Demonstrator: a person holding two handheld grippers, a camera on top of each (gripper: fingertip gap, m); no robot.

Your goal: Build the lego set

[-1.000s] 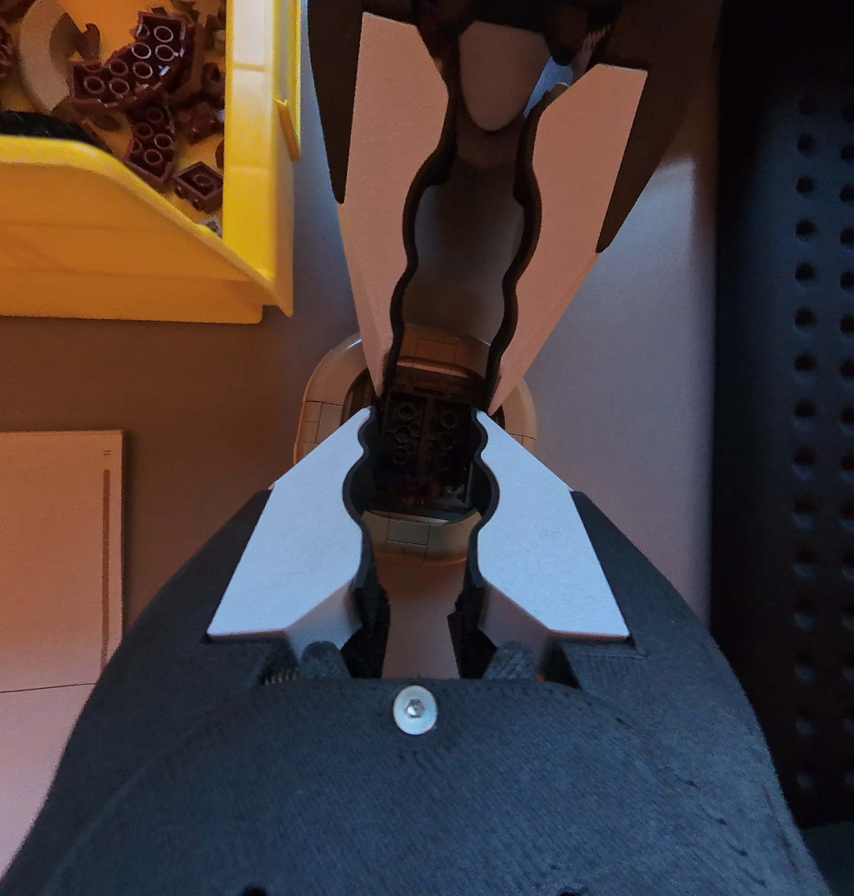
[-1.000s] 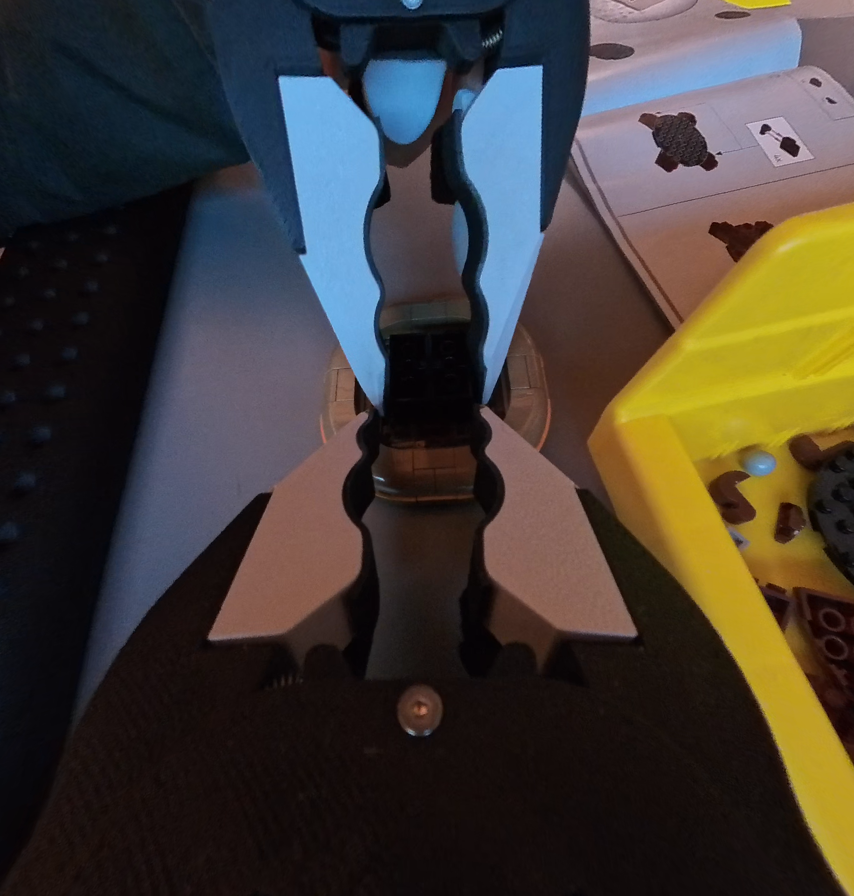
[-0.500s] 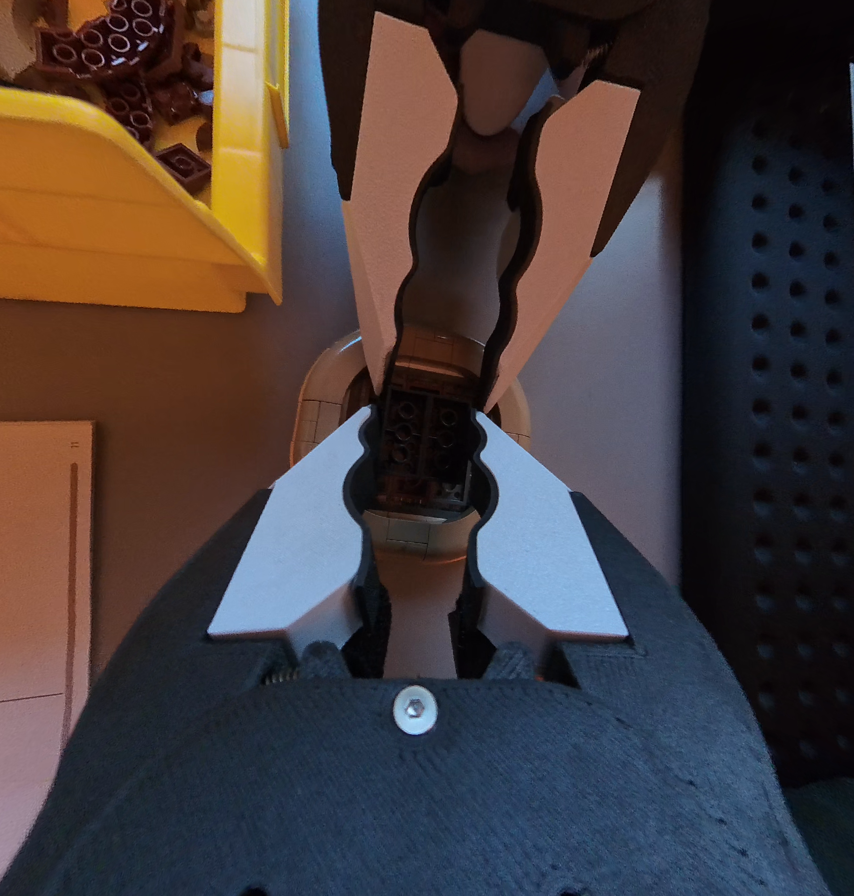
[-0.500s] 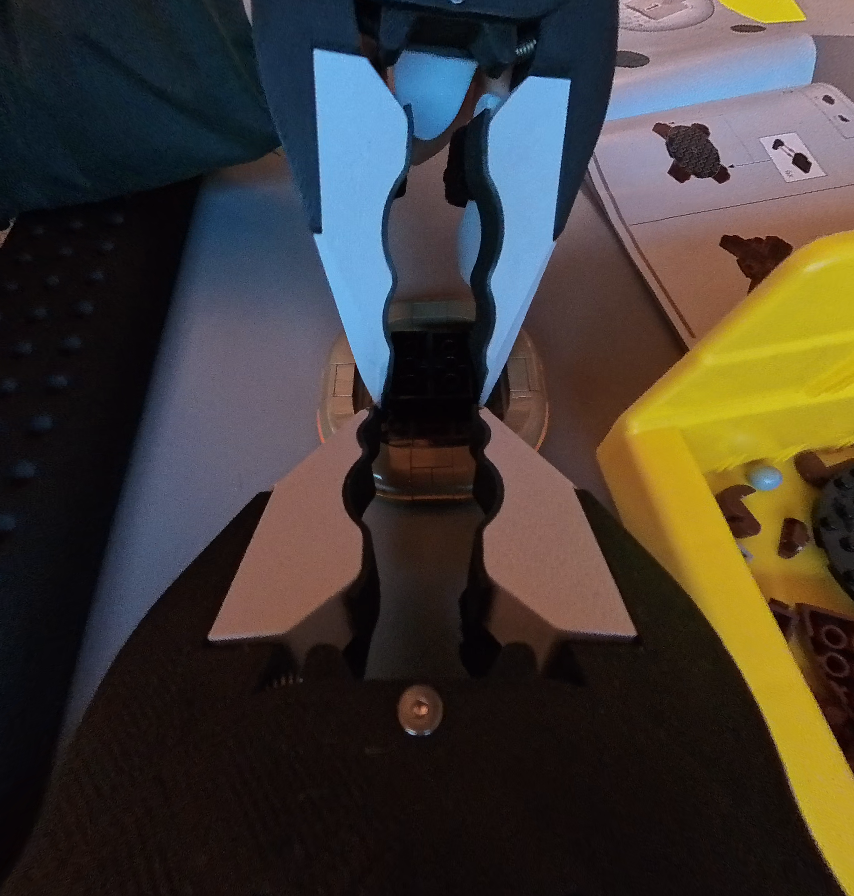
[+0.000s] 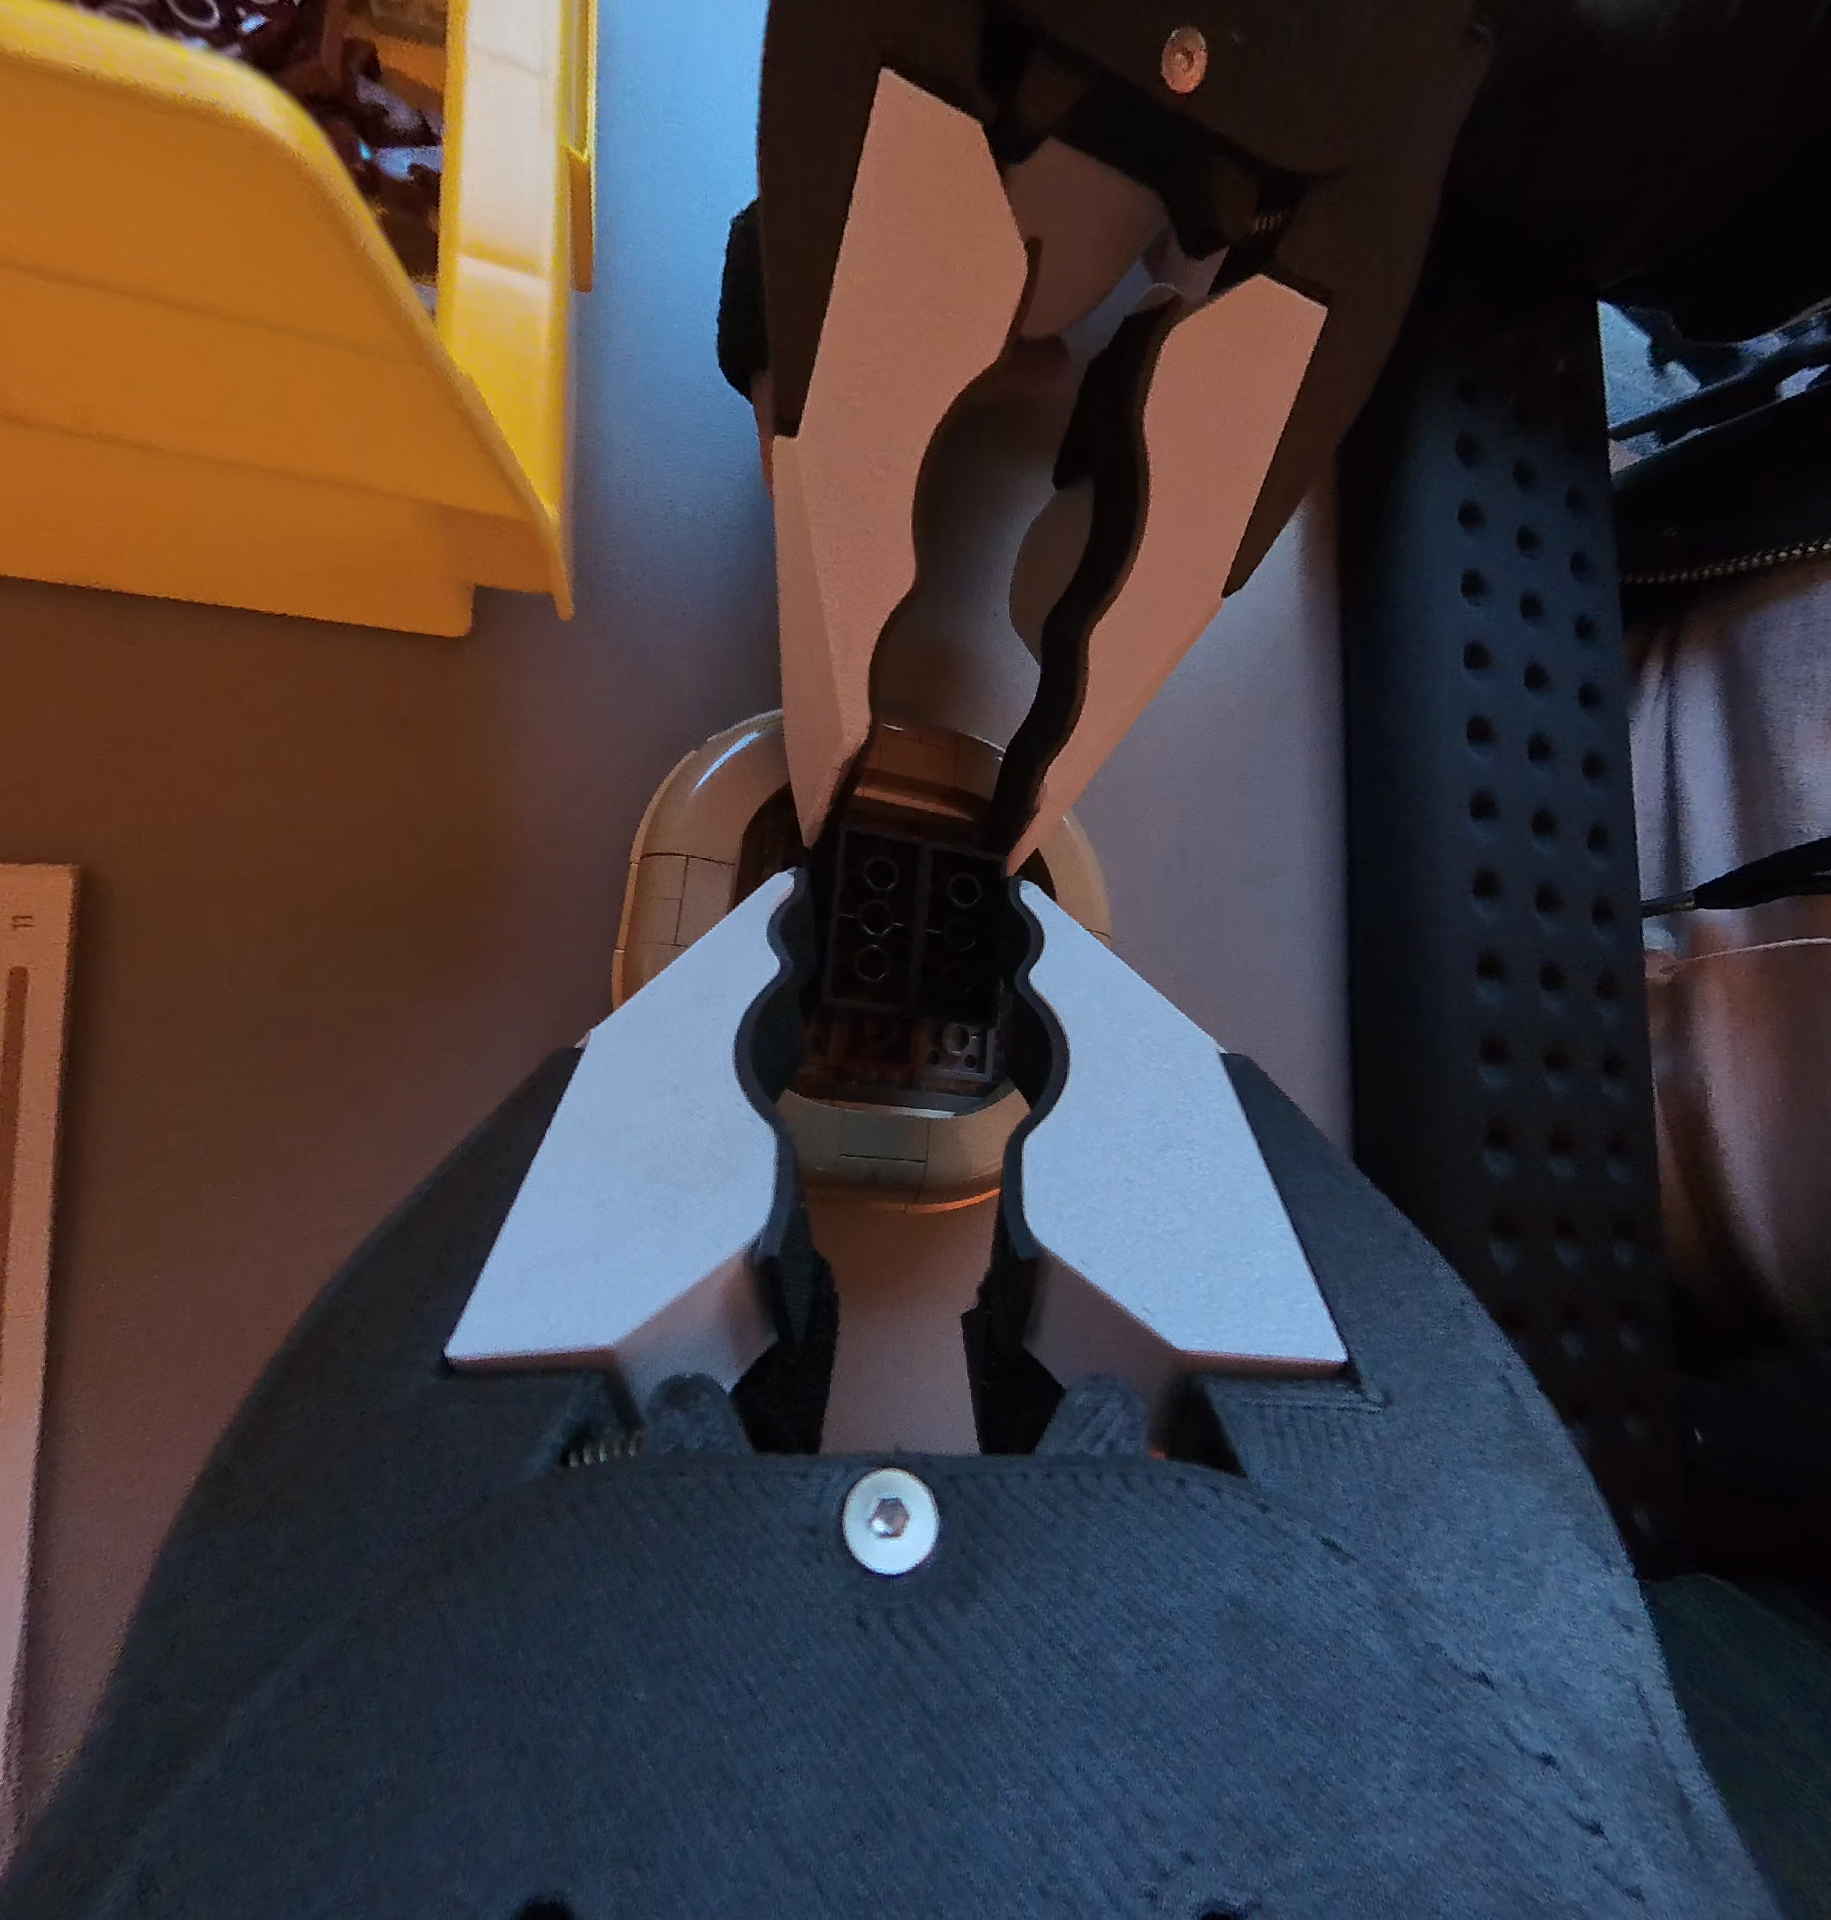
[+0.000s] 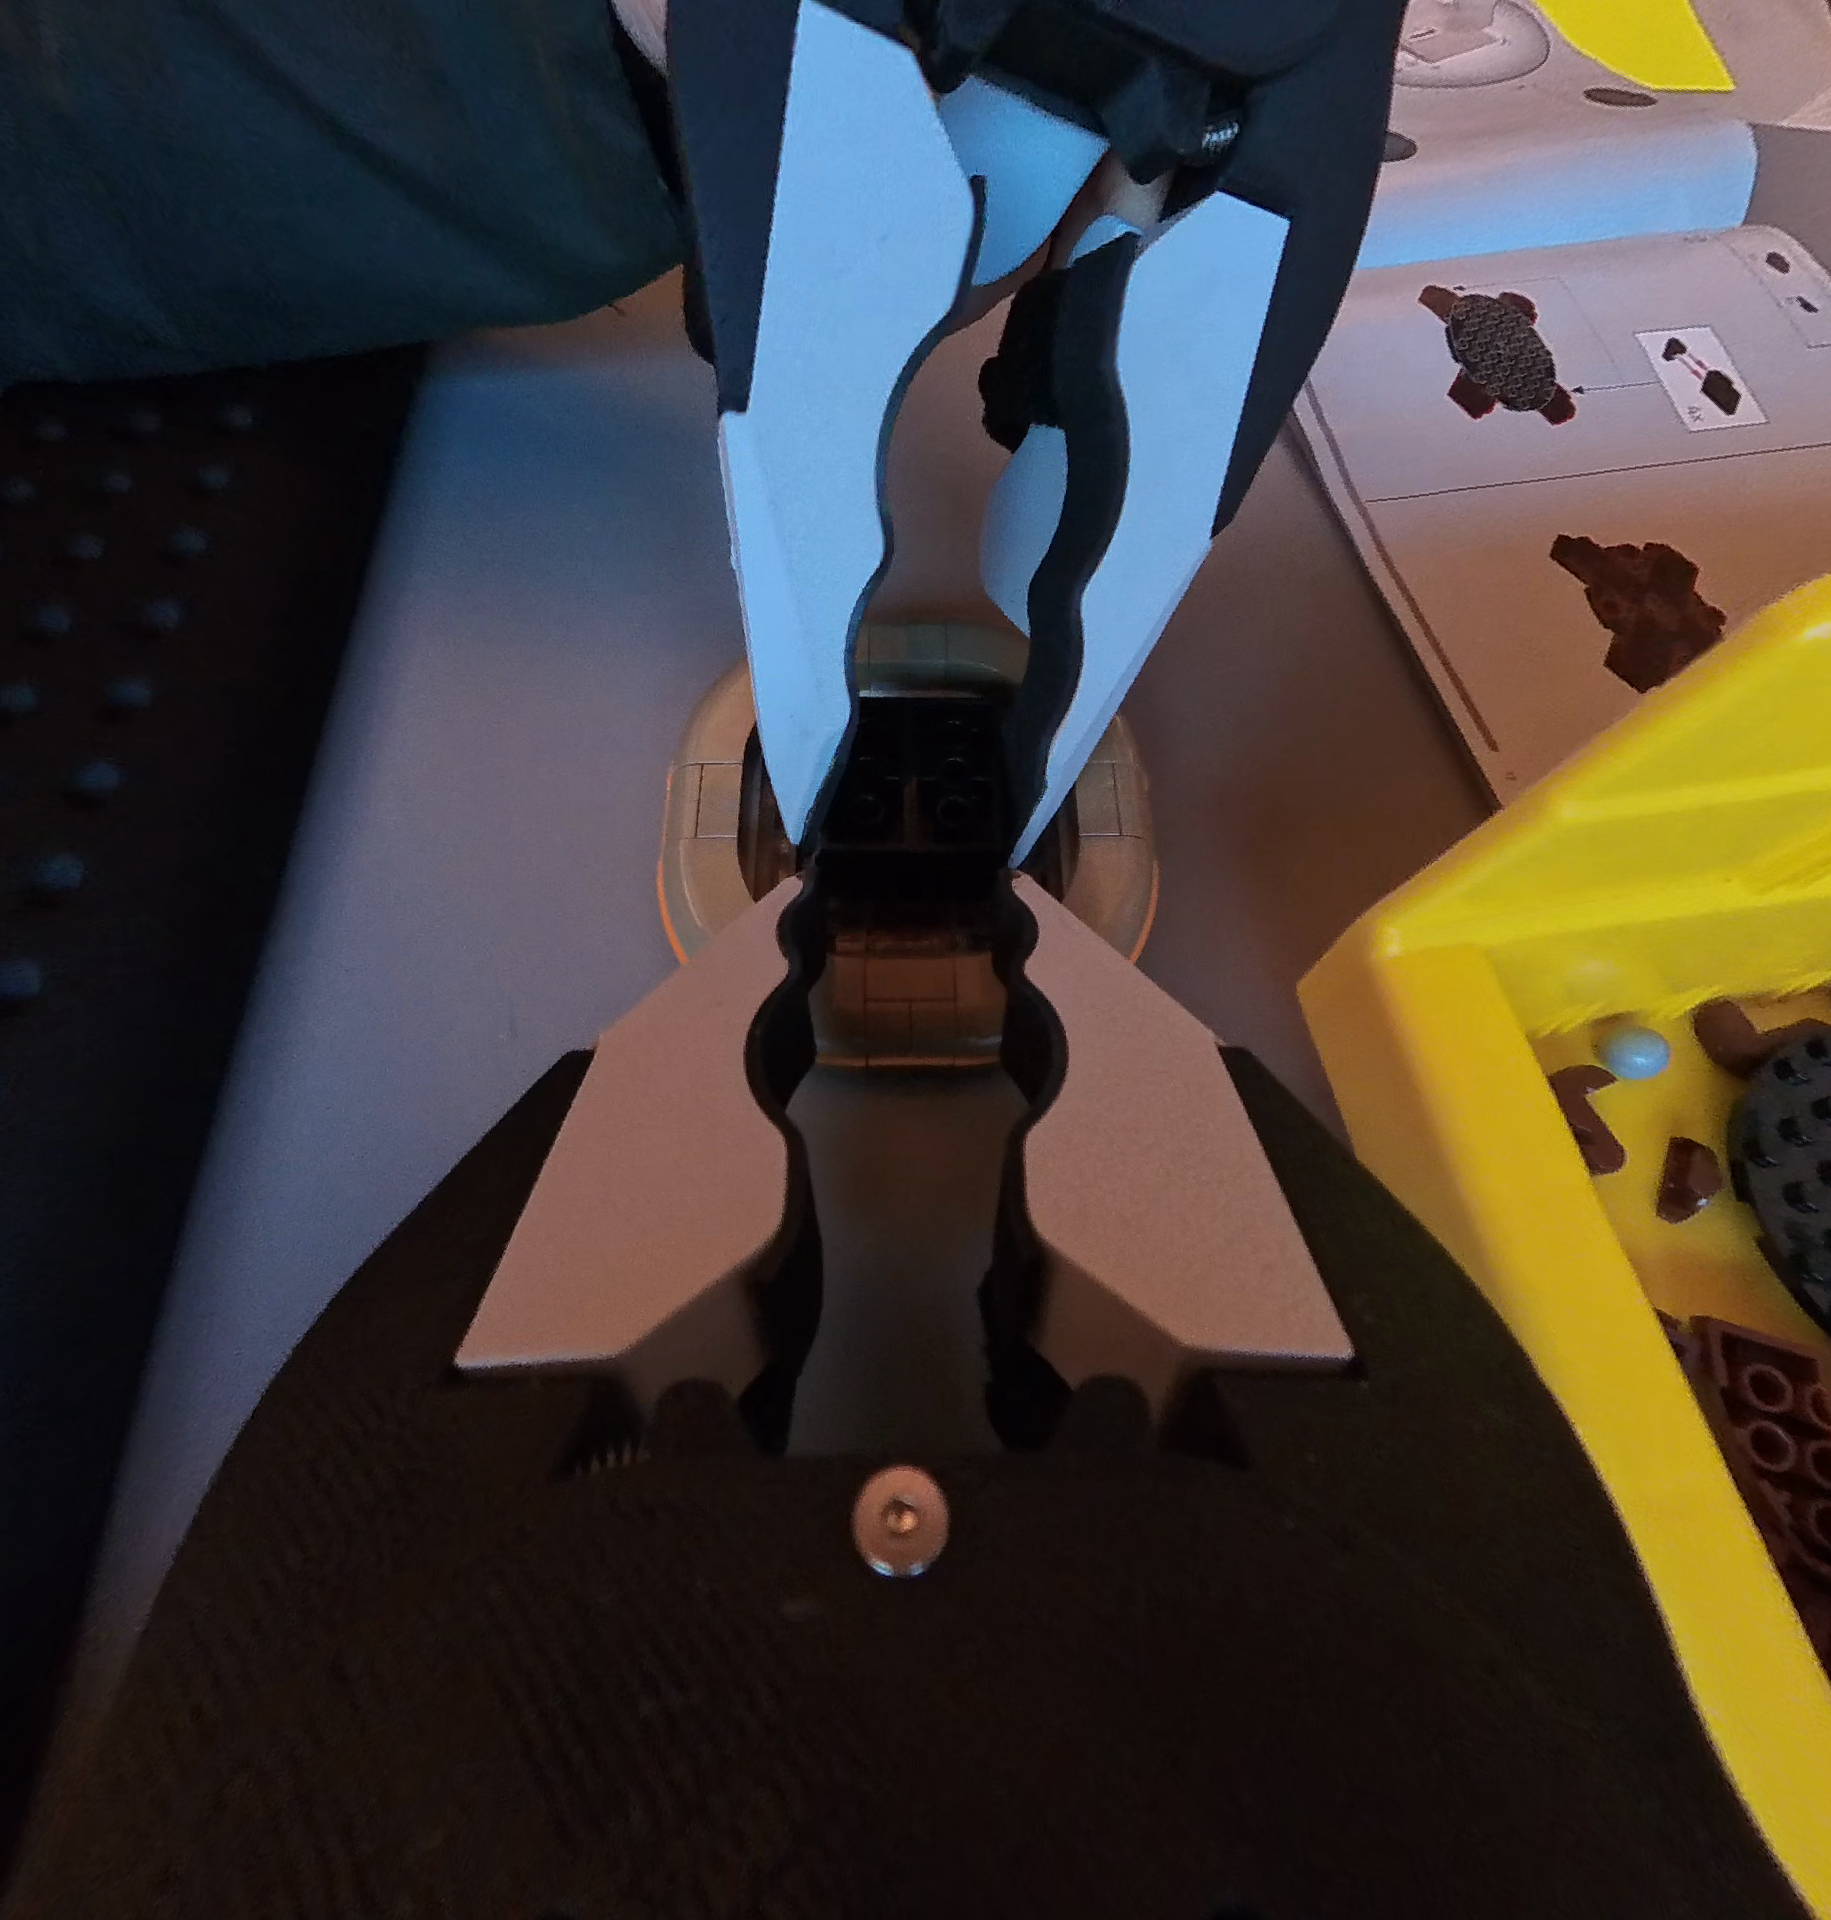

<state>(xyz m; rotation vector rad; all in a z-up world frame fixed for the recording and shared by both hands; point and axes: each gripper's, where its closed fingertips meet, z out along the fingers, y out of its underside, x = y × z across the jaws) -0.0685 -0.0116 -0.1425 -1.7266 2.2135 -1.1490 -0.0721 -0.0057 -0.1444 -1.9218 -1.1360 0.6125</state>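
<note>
Both grippers meet nose to nose over a small lego build on the table (image 5: 267, 831). The left gripper (image 5: 906, 894) has its fingers narrowed onto a block of dark bricks (image 5: 911, 925), one finger against each long side, studs showing between them. The right gripper (image 6: 906, 883) comes from the opposite side and its fingers pinch the same dark bricks (image 6: 911, 790) at the other end. The bricks sit inside or just above a tan rounded base (image 5: 672, 894) that rests on the table; whether they are already seated in it cannot be told.

The lego parts are light, hard and stiff, with smooth sides that can slip under the dark wavy finger pads. The stud joints are the weak point: a twist or uneven pull is likely to pop the bricks apart. The flat long sides are the sensible place to hold, low and square, pressing straight down while the base is kept steady.

A yellow bin (image 6: 1513, 1195) of loose brown pieces stands just beside the build, and an open instruction booklet (image 6: 1617, 499) lies beyond it.
</note>
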